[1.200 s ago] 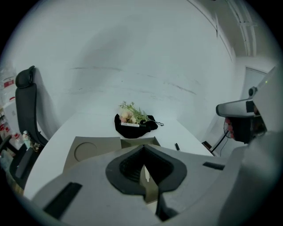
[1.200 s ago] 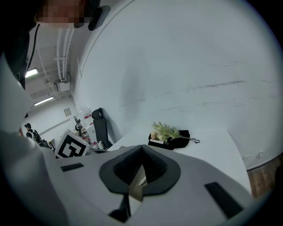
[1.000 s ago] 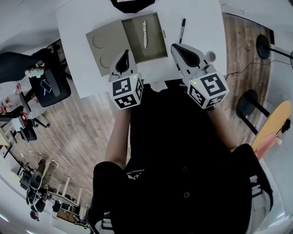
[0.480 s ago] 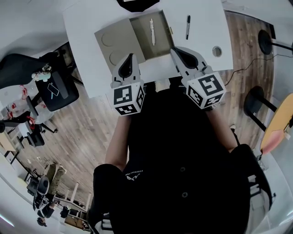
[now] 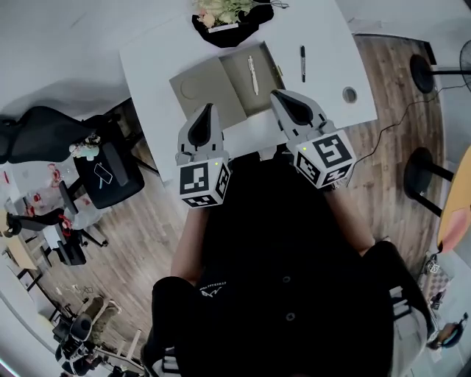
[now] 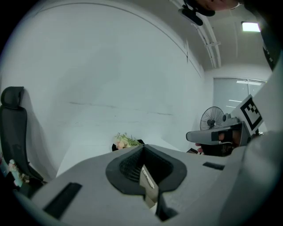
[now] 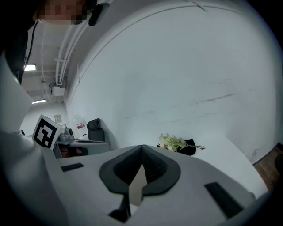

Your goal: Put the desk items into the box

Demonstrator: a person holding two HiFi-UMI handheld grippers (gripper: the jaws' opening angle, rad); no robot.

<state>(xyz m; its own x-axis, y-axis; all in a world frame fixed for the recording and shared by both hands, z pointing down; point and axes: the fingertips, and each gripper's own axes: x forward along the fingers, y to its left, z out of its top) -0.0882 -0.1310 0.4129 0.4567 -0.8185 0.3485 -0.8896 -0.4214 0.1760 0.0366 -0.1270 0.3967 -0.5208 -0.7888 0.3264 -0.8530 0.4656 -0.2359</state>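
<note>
While the left gripper [image 5: 208, 110] and right gripper [image 5: 277, 96] hover over the desk's [image 5: 158, 59] near edge, jaws pressed together and empty, the open box [image 5: 213, 88] lies just beyond them. It holds a white pen [image 5: 253, 74], and a black pen [image 5: 302, 63] lies beside it.

Flowers [image 5: 221, 11] lie on the white desk [image 5: 324, 37], a black office chair [image 5: 40, 136] beside it

The left gripper [image 6: 142, 149] had its jaws pressed together at the tips, and it held nothing. Through the gap below them showed a brown box [image 6: 151, 192] with a white pen [image 6: 147, 176] in it. Flowers [image 6: 126, 141] sat behind. The right gripper [image 6: 192, 136] was off to the right, near a fan [image 6: 212, 119]. A black chair [image 6: 11, 128] stood at the left.
</note>
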